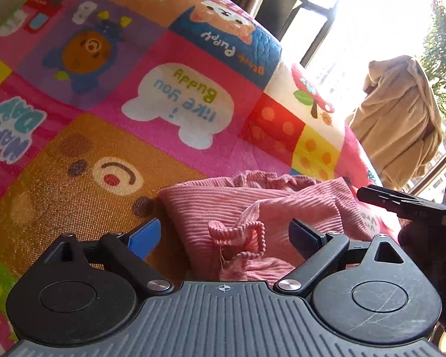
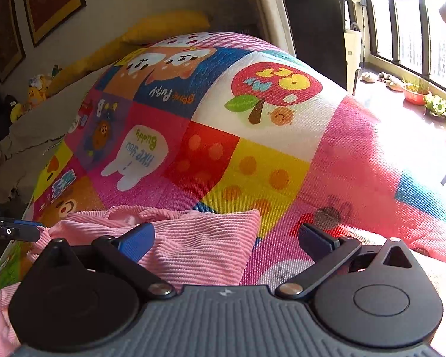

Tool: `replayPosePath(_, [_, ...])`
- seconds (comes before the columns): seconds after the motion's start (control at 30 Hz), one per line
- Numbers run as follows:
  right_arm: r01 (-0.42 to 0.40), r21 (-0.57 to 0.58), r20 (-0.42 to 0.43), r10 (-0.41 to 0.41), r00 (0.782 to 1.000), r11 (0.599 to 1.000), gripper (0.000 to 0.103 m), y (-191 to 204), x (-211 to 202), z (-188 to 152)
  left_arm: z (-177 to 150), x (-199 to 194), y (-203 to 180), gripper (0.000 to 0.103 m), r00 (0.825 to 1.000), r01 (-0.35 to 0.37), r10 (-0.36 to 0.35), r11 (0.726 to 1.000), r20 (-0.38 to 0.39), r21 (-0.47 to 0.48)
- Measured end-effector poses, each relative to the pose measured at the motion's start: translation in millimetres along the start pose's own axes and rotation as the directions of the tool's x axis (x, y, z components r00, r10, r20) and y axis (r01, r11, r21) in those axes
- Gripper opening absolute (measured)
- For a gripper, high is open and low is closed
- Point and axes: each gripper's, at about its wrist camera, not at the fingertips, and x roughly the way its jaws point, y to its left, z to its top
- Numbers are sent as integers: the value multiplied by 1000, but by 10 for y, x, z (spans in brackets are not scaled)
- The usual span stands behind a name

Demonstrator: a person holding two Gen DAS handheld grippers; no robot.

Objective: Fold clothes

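Both grippers, left (image 1: 224, 235) and right (image 2: 226, 239), hover spread-fingered over the pink garment (image 1: 282, 205).

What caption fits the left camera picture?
Open left gripper hovers over a pink ribbed garment on a colourful cartoon blanket.

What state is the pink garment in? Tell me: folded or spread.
Folded, loosely: the pink garment lies doubled in bunched layers on the quilt.

Ribbed pink corduroy garment (image 1: 297, 205) is showing plain pink, fine horizontal ribs. Quilted cartoon-print bed cover (image 2: 252, 160) is running patchwork squares: pink, orange, blue, purple, red and yellow with orange dots. Blue-padded black gripper fingers (image 2: 136, 242) on grey ribbed bodies. Tan draped cloth (image 1: 401, 119) is hanging plain beige.
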Motion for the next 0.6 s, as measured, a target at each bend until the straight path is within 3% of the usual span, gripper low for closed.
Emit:
replayPosePath(0.03, [2, -19, -27, -3, 1000, 1000, 94, 24, 60, -6, 13, 43, -27, 93, 1000, -15, 15, 1000, -6, 12])
replayPosePath(0.1, [6, -53, -74, -10, 997, 999, 73, 61, 171, -27, 7, 135, -79, 78, 997, -68, 70, 996, -23, 54])
replayPosePath(0.23, [5, -62, -107, -11, 994, 998, 72, 16, 239, -82, -65, 211, -109, 82, 981, -180, 190, 967, -38, 178])
replayPosePath(0.43, [-27, 49, -53, 29, 998, 998, 50, -139, 221, 136, 2, 315, -26, 83, 989, -148, 149, 986, -10, 72])
replayPosePath(0.6, [-32, 109, -81, 41, 996, 994, 48, -229, 466, 77, 61, 430, 31, 87, 993, -114, 115, 993, 20, -24])
